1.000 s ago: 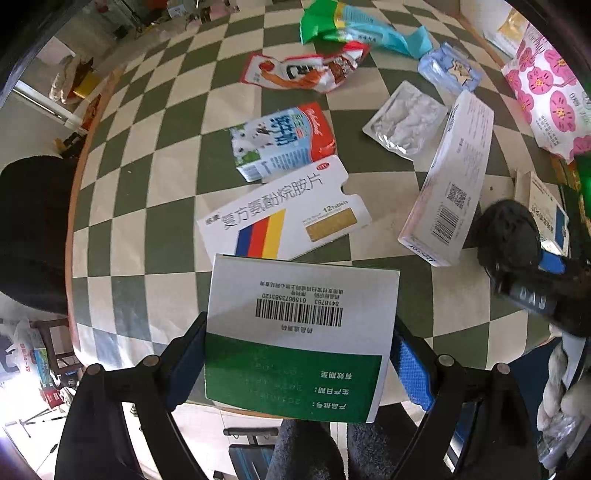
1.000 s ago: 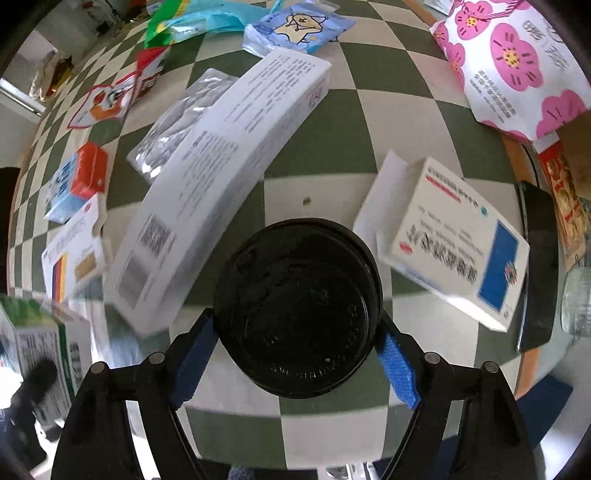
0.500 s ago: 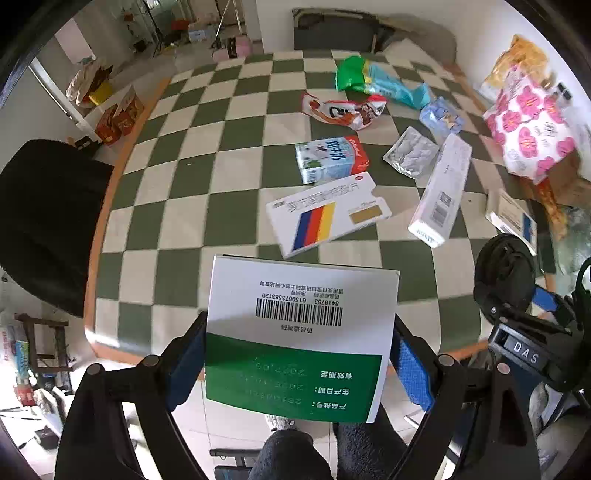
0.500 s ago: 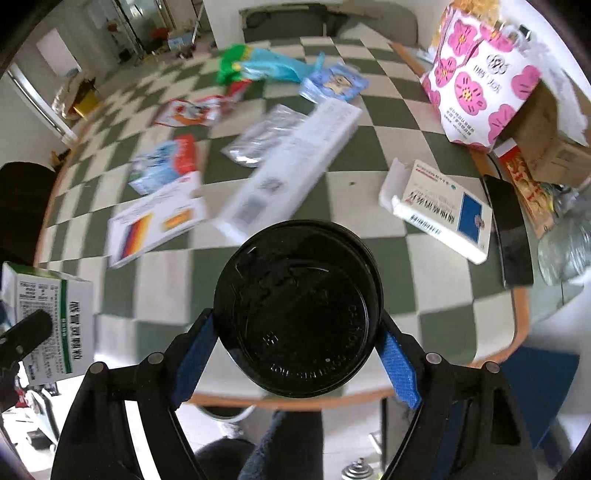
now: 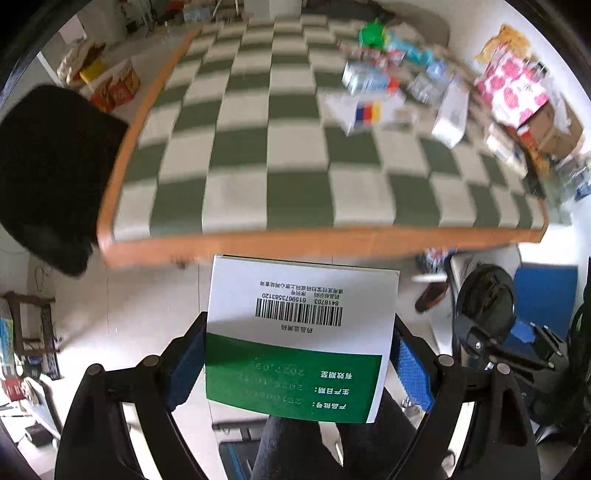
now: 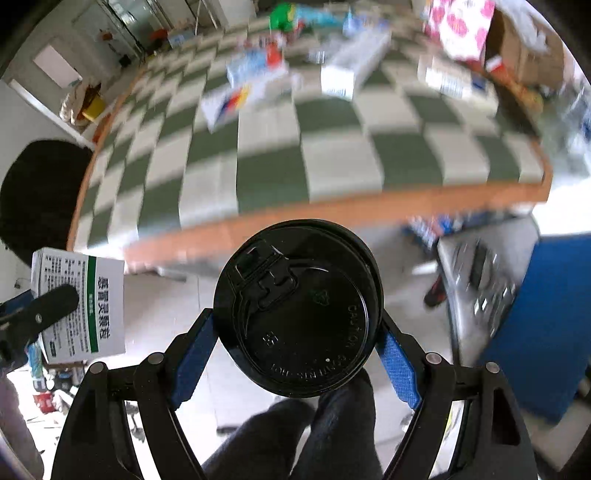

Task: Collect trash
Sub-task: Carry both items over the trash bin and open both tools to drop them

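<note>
My left gripper point(image 5: 299, 365) is shut on a white and green medicine box point(image 5: 299, 332) with a barcode, held off the table over the floor. The box also shows in the right wrist view point(image 6: 81, 306). My right gripper point(image 6: 295, 354) is shut on a black lidded cup point(image 6: 299, 314), also past the table's front edge; the cup shows at the right of the left wrist view point(image 5: 484, 299). More trash lies blurred at the far right of the checkered table point(image 5: 258, 184): a long white box point(image 5: 450, 110), a flat carton with coloured stripes point(image 5: 365, 110) and wrappers point(image 5: 373, 33).
A black chair back point(image 5: 48, 162) stands left of the table. A pink flowered bag point(image 5: 509, 88) and cardboard boxes sit at the table's right end. A blue bin or panel point(image 6: 546, 325) and a grey unit point(image 6: 480, 273) stand on the floor at right.
Both grippers have pulled back and down from the table, carrying the box and the cup. The table edge now lies ahead of them and the view is blurred by motion.
</note>
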Motion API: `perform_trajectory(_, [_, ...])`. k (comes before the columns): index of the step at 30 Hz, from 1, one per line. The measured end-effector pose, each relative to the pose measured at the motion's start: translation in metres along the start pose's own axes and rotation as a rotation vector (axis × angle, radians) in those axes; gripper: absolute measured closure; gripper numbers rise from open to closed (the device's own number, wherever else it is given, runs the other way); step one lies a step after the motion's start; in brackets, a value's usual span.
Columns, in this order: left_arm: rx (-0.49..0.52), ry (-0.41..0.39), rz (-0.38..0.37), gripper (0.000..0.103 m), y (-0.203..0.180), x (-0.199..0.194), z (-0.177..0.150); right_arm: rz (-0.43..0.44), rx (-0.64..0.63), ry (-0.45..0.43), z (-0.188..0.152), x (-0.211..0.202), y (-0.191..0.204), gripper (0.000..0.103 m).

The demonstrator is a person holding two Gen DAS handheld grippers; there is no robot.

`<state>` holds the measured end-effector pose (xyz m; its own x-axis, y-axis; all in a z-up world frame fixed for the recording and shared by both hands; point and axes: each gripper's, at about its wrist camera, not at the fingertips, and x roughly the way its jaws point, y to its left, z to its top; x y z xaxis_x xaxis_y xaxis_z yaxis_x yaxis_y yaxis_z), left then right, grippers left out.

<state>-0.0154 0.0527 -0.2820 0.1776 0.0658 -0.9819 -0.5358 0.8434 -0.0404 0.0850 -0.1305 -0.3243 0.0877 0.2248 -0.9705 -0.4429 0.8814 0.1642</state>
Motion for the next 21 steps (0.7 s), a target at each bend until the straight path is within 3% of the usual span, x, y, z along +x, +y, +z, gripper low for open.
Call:
perform_trajectory(5, [-0.077, 0.109, -0.031, 0.014, 0.014, 0.085, -0.025, 0.018, 0.017, 0.108, -0.04, 0.068, -0.006, 0.019])
perform_trajectory(8, [-0.161, 0.179, -0.09, 0.014, 0.024, 0.154, -0.035, 0.029, 0.017, 0.17, -0.056, 0.125, -0.012, 0.019])
perform_trajectory(16, [-0.243, 0.325, -0.195, 0.013, 0.036, 0.339, -0.058, 0.052, 0.012, 0.309, -0.084, 0.305, -0.032, 0.018])
perform_trajectory(21, [-0.306, 0.384, -0.218, 0.0, 0.046, 0.417, -0.073, 0.106, 0.014, 0.395, -0.093, 0.397, -0.033, 0.015])
